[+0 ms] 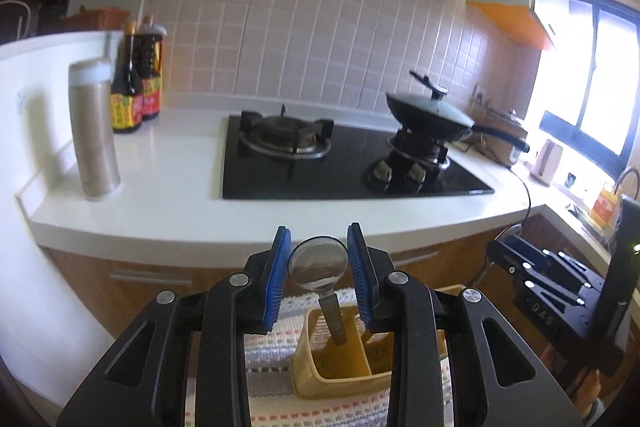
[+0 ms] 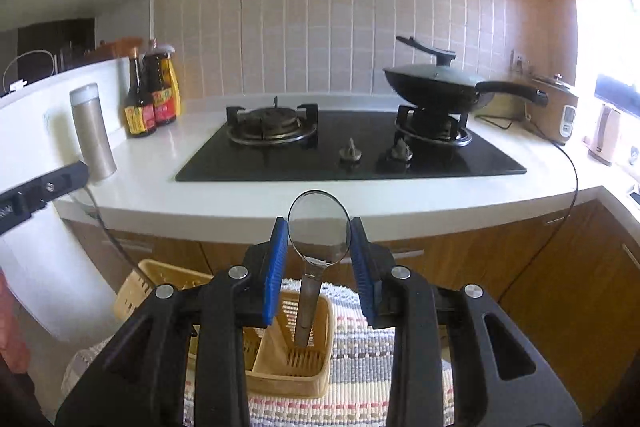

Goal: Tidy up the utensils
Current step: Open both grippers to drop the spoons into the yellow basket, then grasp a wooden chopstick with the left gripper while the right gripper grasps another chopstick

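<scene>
While each gripper (image 1: 318, 263) (image 2: 319, 255) clamps a spoon (image 1: 319, 269) (image 2: 318, 231) by the bowl, handle hanging toward 6 o'clock, the yellow caddy (image 1: 340, 371) (image 2: 296, 359) lies directly beneath both, its compartments in line with each spoon's long axis, neither hand clearly nearer.

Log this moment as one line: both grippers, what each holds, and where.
left gripper: shut on metal spoon | right gripper: shut on steel spoon | both above yellow plastic utensil caddy on striped mat

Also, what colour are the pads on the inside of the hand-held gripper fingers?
Blue, ribbed pads on black fingers; the right wrist view shows them best.
</scene>
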Motion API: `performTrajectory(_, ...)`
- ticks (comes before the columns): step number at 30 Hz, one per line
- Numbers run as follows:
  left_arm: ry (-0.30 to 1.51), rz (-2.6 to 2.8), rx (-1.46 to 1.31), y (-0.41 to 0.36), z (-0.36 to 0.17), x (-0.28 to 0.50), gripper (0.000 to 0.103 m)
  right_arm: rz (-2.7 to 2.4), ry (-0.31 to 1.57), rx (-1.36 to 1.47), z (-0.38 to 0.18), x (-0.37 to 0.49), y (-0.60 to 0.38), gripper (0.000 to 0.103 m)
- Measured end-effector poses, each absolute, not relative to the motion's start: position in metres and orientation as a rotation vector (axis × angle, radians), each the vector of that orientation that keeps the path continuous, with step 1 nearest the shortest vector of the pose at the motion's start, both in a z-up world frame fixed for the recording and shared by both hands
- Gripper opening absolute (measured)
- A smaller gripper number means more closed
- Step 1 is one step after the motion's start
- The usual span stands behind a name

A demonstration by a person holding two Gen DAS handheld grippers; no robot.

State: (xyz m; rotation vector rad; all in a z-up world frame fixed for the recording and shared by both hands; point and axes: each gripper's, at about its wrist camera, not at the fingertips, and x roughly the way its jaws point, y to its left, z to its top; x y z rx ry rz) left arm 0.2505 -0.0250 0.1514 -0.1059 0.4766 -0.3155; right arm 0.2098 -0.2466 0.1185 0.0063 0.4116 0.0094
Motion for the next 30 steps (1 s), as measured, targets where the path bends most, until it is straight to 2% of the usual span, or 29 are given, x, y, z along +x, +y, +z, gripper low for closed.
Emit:
performTrajectory(4, 0.501, -0.329, -0.099, -0.024, 0.145, 0.25, 0.03, 0.041, 0.448, 0.0, 0.115, 0.205, -0.243, 0.029)
performTrajectory(6, 0.504, -0.336, -0.097, -0.024, 0.146, 0.246, 0.042, 0.053, 0.462, 0.005, 0.116, 0.201, -0.243, 0.033)
performTrajectory(8, 0.498, -0.345, -0.095, -0.024, 0.148, 0.239, 0.05, 0.07, 0.464, 0.024, 0.118, 0.193, -0.245, 0.06)
performTrajectory(9, 0.499, -0.357, -0.097, -0.022, 0.149, 0.233, 0.053, 0.079, 0.462, 0.033, 0.119, 0.189, -0.246, 0.065)
performTrajectory(23, 0.662, -0.354, -0.054, 0.001, 0.139, 0.162, 0.056, 0.137, 0.572, 0.007, 0.131, 0.109, -0.238, 0.065)
performTrajectory(30, 0.885, -0.372, -0.064, 0.007, 0.063, 0.158, 0.057, 0.194, 0.823, 0.051, 0.078, 0.109, -0.247, 0.064)
